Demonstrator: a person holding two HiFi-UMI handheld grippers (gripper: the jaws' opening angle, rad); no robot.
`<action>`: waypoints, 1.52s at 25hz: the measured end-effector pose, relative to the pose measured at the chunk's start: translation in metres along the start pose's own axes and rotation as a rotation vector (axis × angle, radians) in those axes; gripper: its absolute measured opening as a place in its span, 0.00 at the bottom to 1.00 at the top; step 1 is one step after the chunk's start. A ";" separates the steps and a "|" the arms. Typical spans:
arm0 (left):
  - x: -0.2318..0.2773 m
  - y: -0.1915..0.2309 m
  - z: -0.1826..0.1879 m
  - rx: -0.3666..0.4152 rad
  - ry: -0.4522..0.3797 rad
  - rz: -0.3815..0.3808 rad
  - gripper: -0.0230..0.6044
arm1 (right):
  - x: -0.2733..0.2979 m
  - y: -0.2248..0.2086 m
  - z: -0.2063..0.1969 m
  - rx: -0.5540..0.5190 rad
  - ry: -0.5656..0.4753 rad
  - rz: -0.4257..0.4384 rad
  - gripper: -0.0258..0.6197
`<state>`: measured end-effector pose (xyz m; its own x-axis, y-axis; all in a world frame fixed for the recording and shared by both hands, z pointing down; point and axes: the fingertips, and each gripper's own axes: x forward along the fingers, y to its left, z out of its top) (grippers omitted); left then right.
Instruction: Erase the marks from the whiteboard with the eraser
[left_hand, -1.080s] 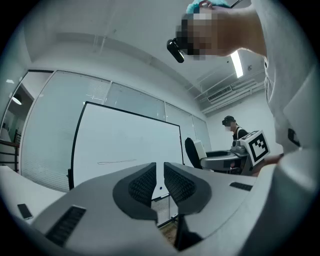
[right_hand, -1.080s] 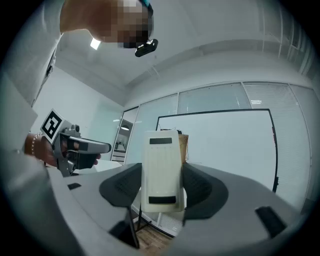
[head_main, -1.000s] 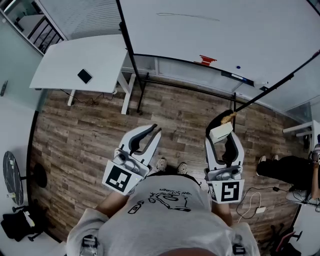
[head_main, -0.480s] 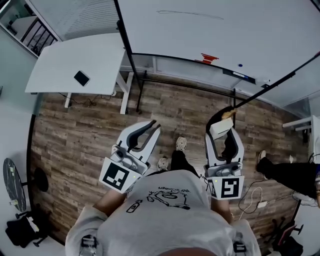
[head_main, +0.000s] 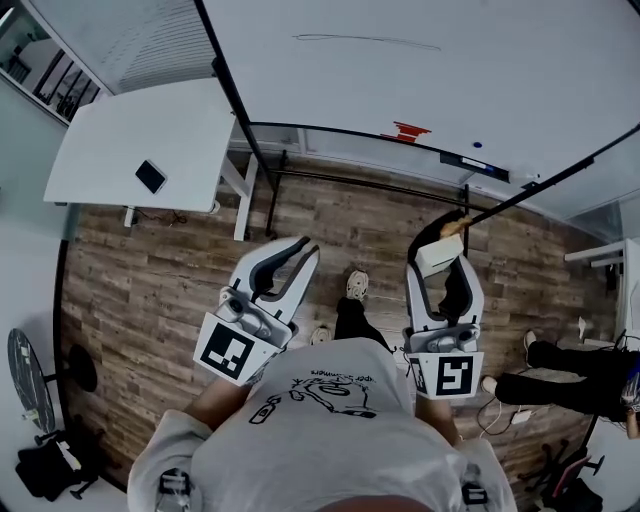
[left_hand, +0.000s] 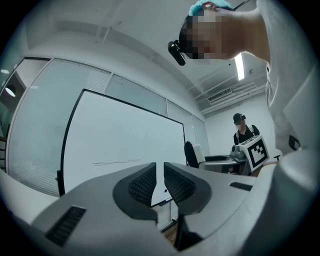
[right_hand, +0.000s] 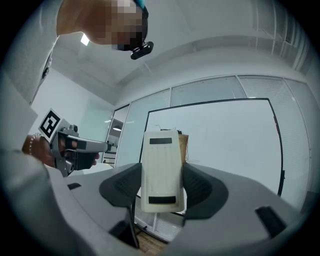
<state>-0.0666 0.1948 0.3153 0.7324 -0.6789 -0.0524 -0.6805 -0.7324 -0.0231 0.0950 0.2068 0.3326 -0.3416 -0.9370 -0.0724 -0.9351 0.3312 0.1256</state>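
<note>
Your right hand-held gripper is clamped on the cream rectangular plastic eraser. Your left hand-held gripper is almost closed and empty. The large whiteboard stands well ahead of both, and its thin dark line is not yet wiped.

In the head view the whiteboard is running off the top and right edges, so I'm getting only part of it. The red thing at its lower edge is showing too small to name, as is the dark flat thing on the white table at upper left. In the right gripper view the eraser is turning only its pale back to me, its wiping face hidden. In the left gripper view the left gripper is covering the whiteboard's lower middle.
</note>
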 end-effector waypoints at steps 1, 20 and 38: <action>0.011 0.004 0.000 0.002 0.001 -0.002 0.13 | 0.007 -0.008 -0.001 0.001 -0.002 -0.003 0.44; 0.201 0.066 0.011 0.019 -0.013 0.069 0.12 | 0.139 -0.159 -0.010 -0.077 -0.023 0.020 0.44; 0.244 0.123 0.008 0.010 -0.033 0.058 0.11 | 0.213 -0.175 -0.009 -0.173 -0.014 -0.020 0.44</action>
<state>0.0287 -0.0607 0.2920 0.6908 -0.7178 -0.0872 -0.7220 -0.6913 -0.0294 0.1871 -0.0521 0.3039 -0.3259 -0.9411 -0.0900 -0.9120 0.2879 0.2921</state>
